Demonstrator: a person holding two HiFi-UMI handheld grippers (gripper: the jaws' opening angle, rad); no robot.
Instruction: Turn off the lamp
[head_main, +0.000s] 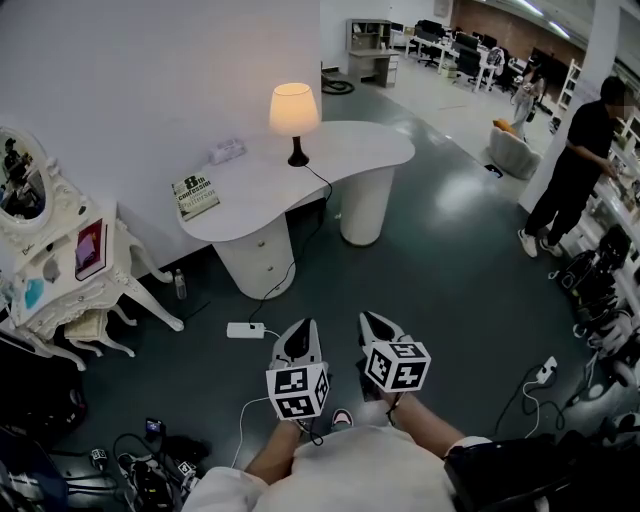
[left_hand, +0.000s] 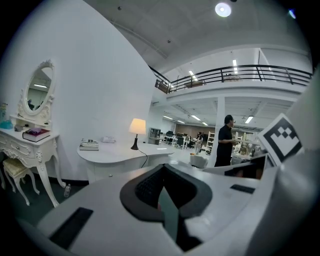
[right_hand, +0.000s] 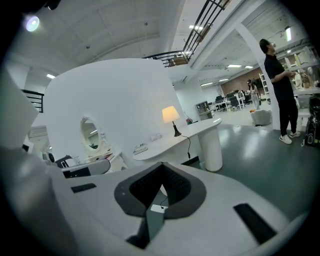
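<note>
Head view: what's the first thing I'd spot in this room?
The glowing table lamp with a cream shade and black base grabs the eye first, standing on the white curved table by the wall. At the bottom, the white left gripper and right gripper, each with a black-and-white marker cube, point toward it with fingers shut. An ornate white dressing table with an oval mirror stands at the left edge.

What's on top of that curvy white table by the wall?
On the table: a lit lamp, a book and a small white object, too small to identify. Anything behind the lamp is hidden.
</note>
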